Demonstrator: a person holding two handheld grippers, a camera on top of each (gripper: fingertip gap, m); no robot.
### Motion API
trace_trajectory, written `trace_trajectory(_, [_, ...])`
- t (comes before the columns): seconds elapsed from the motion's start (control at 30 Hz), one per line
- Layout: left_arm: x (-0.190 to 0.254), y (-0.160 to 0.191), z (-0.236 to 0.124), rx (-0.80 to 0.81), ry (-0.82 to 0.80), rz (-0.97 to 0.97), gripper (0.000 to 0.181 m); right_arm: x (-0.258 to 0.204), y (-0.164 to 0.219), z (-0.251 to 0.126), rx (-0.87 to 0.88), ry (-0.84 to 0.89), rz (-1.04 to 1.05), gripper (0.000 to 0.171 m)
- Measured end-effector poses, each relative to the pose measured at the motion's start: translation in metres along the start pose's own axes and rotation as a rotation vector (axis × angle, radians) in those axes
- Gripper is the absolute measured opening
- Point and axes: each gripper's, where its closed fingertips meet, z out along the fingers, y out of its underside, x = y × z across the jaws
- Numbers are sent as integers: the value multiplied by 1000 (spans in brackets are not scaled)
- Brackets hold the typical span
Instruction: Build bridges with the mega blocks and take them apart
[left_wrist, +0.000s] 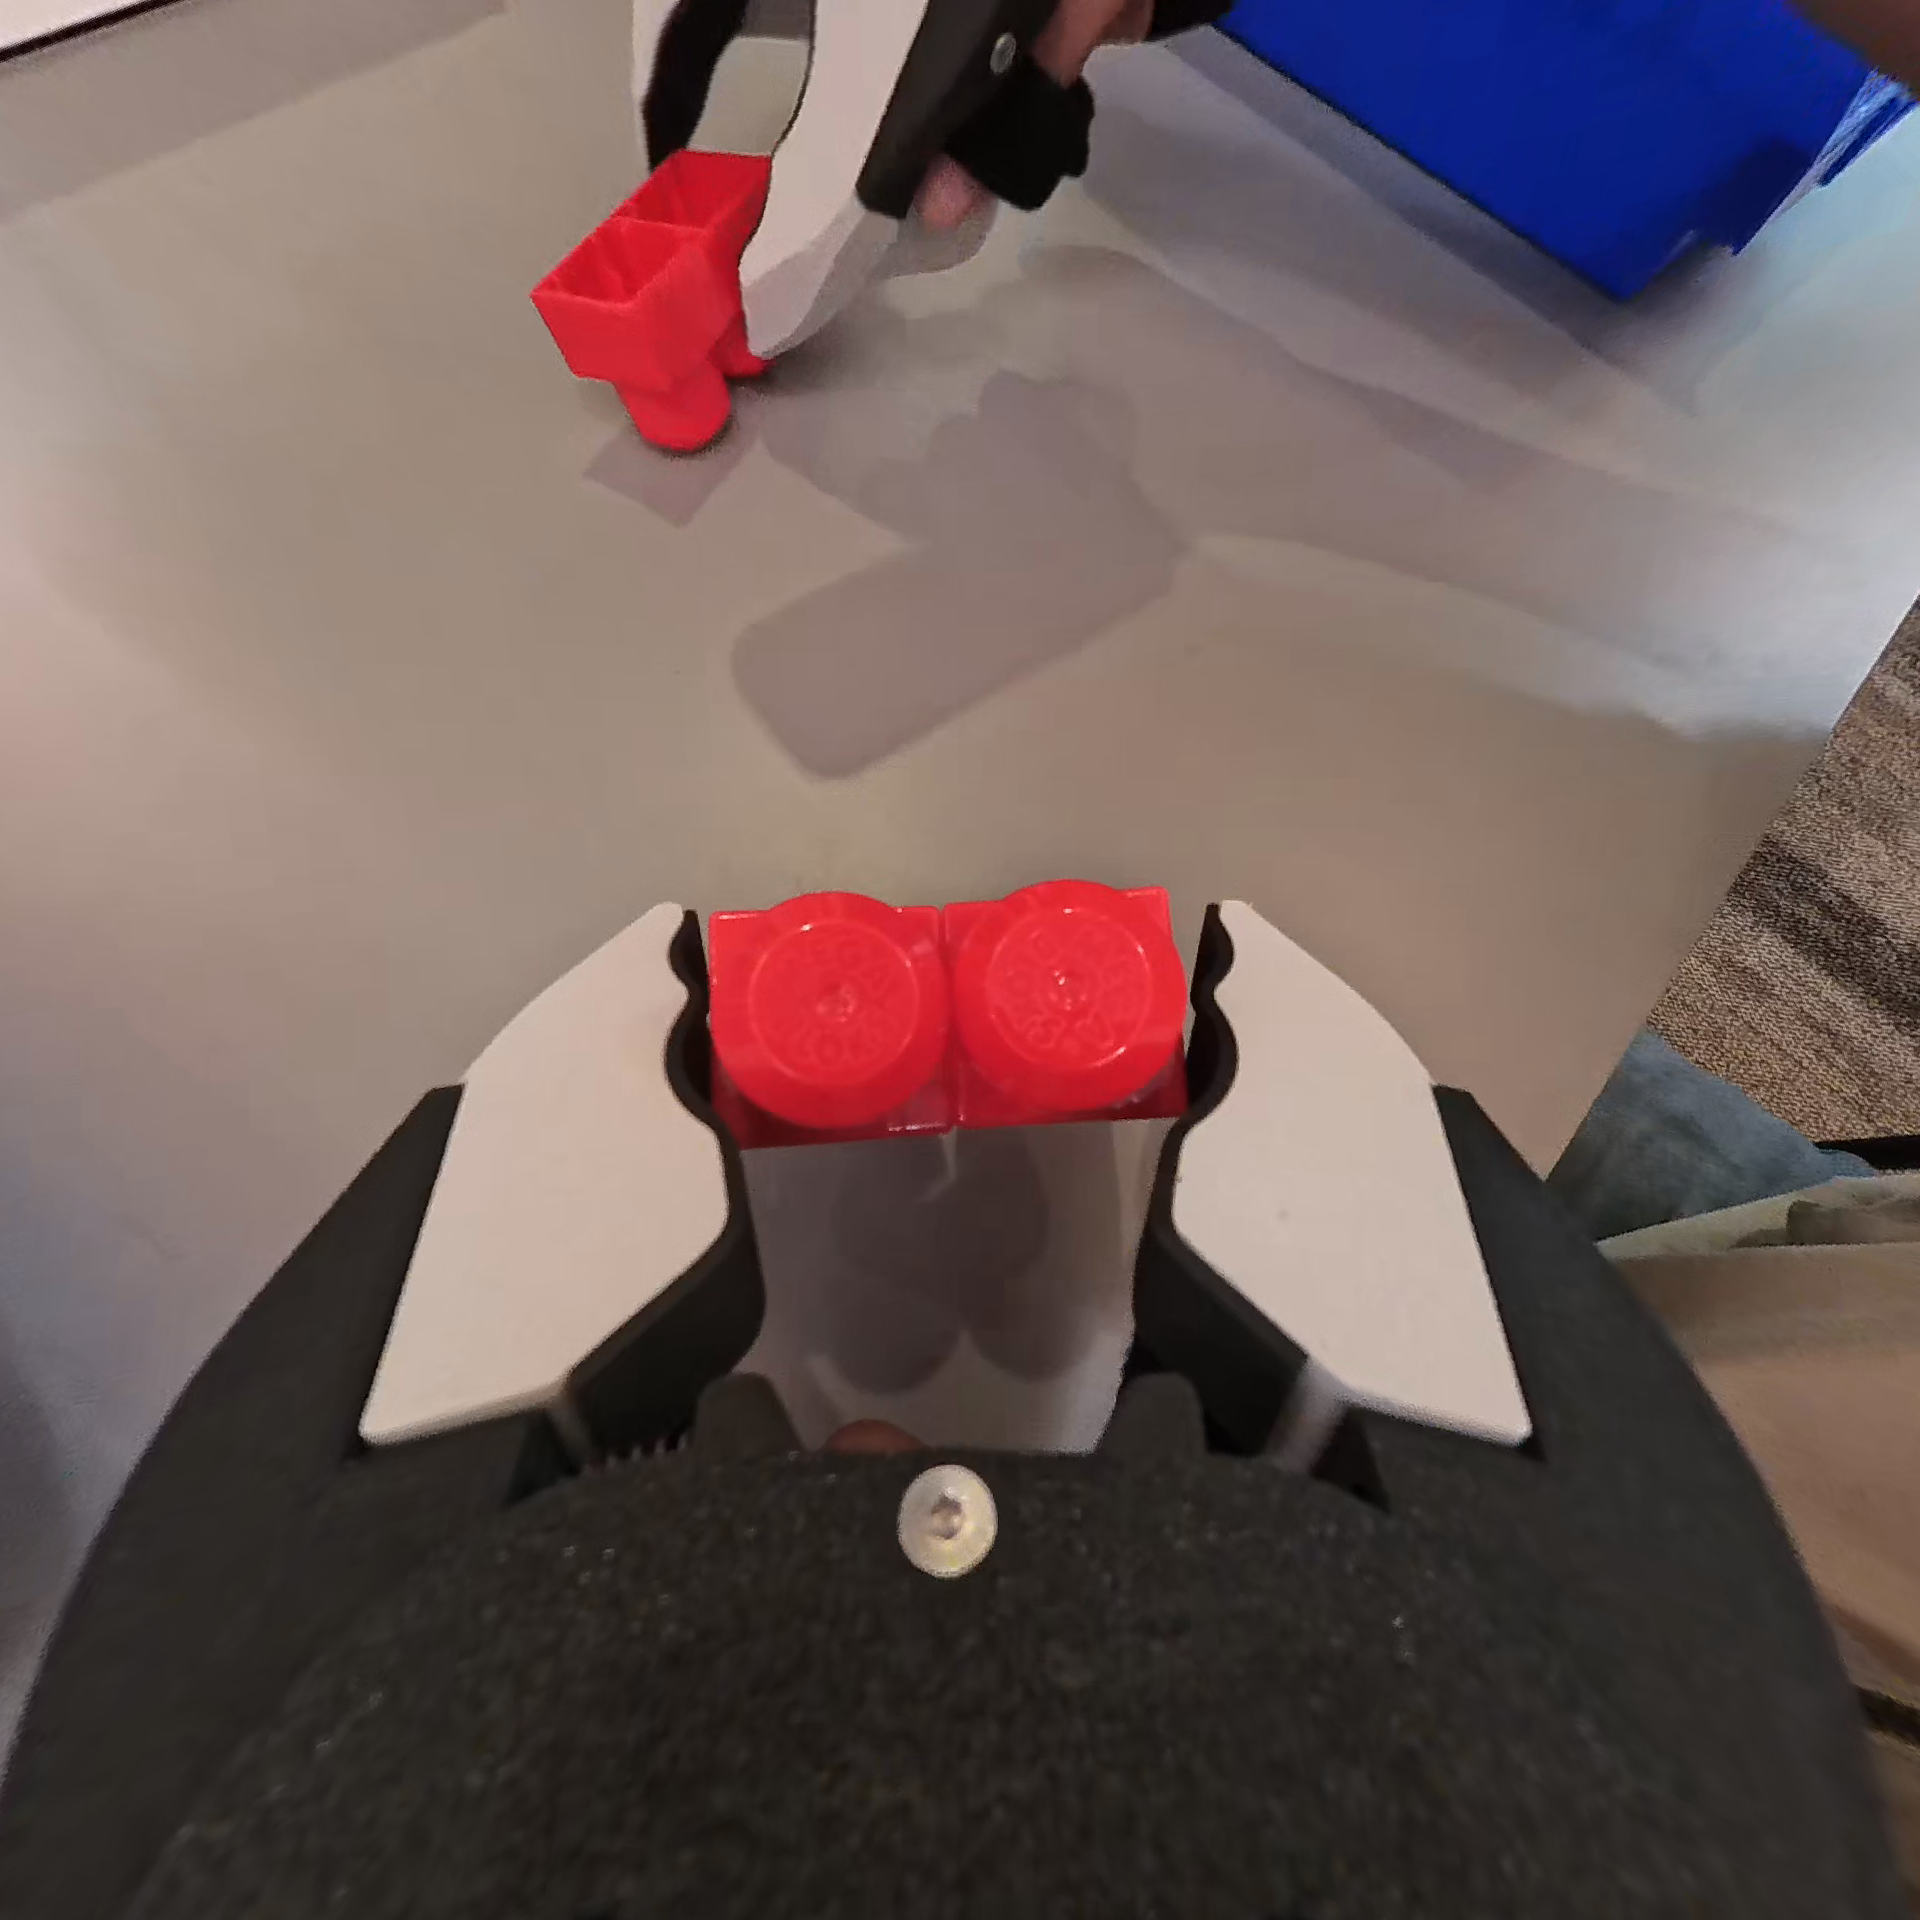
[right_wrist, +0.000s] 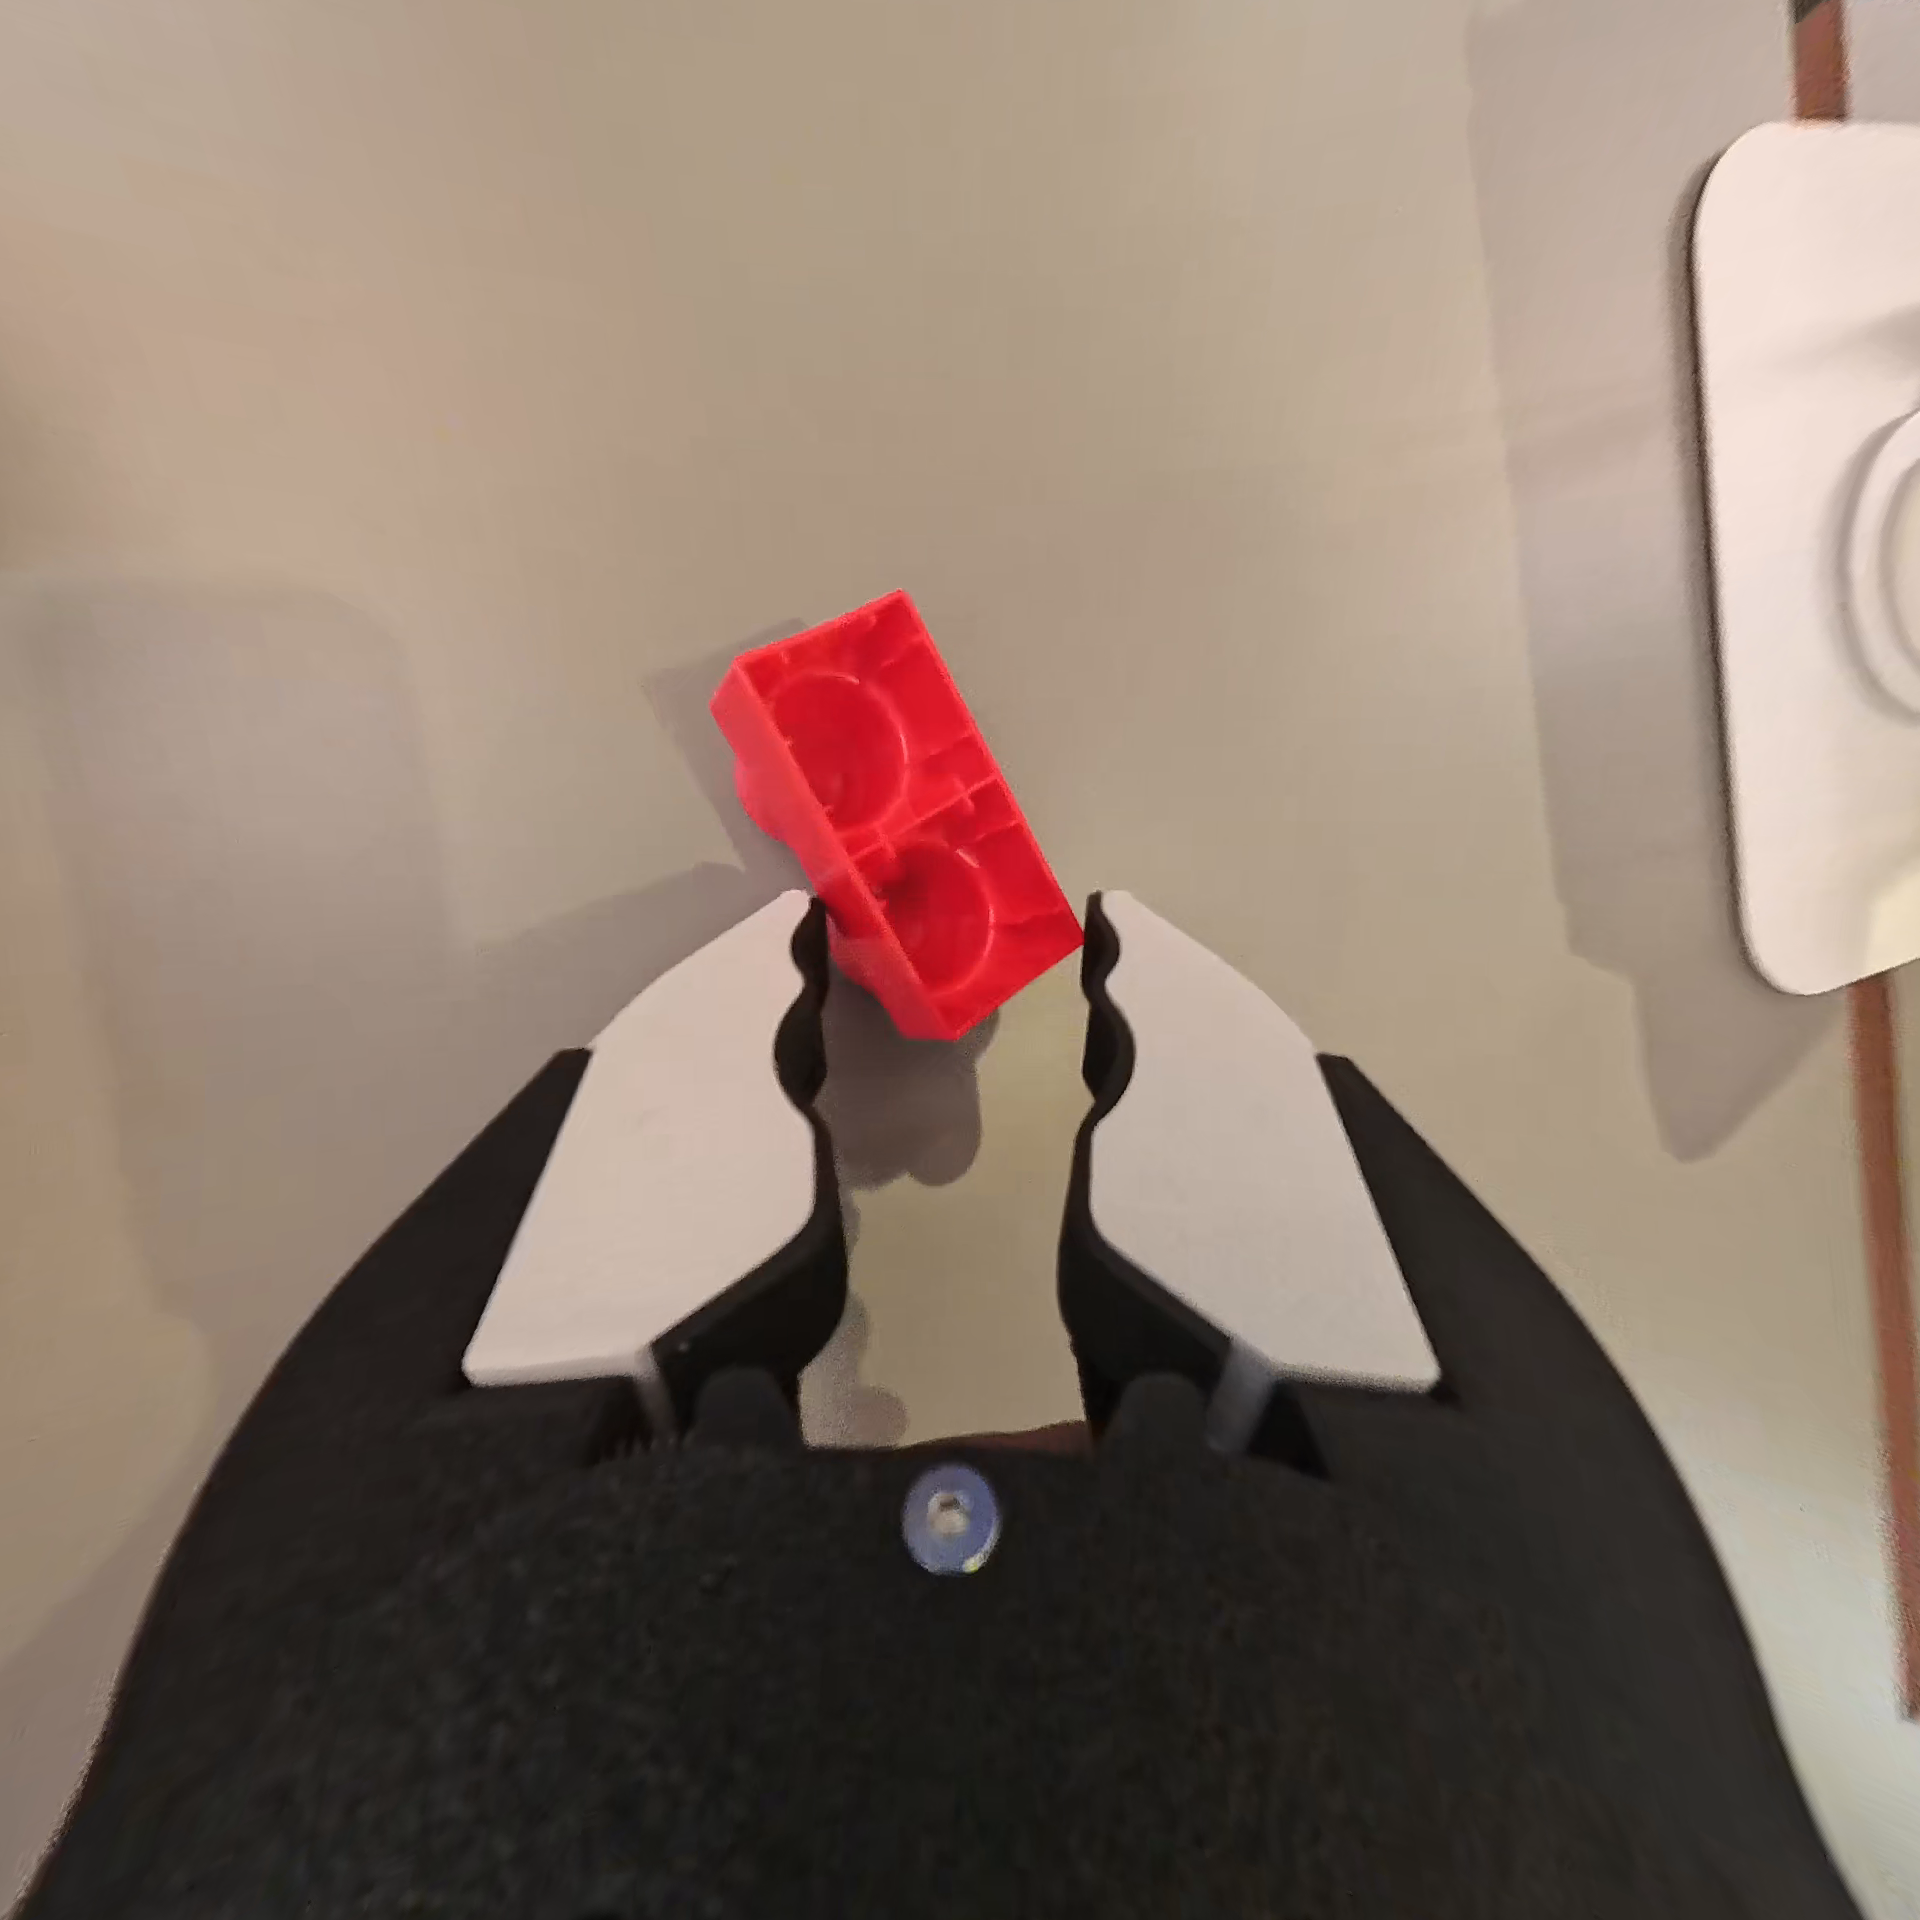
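- Grey table (left_wrist: 312, 727) carries no bridge yet; building looks barely begun.
- Left hand-held gripper (left_wrist: 945, 997) is clamped on a red two-stud plastic block (left_wrist: 940, 1003), studs facing the camera.
- Right hand-held gripper (right_wrist: 945, 914), jaws parted, straddles another red block (right_wrist: 899, 816) lying upside down, seemingly ungripped.

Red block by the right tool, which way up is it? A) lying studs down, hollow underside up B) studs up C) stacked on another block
A: the red block shows its open hollow cells upward, studs against the table, at the right tool tips.
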Motion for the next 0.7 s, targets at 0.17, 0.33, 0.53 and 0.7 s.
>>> trace_trajectory(0.17, [-1, -1, -2, 7, 8, -6, 89, -22, -5, -18, 42, -124, 163, 46])
trace_trajectory(0.33, [0, 1, -2, 4, 19, -3, 89, -73, -2, -47, 66, -170, 177, 45])
trace_trajectory(0.53, [9, 2, 1, -4, 38, 10, 89, -145, 11, -72, 110, -276, 318, 45])
trace_trajectory(0.7, [14, 2, 1, -7, 44, 24, 89, -161, 35, -71, 75, -213, 335, 45])
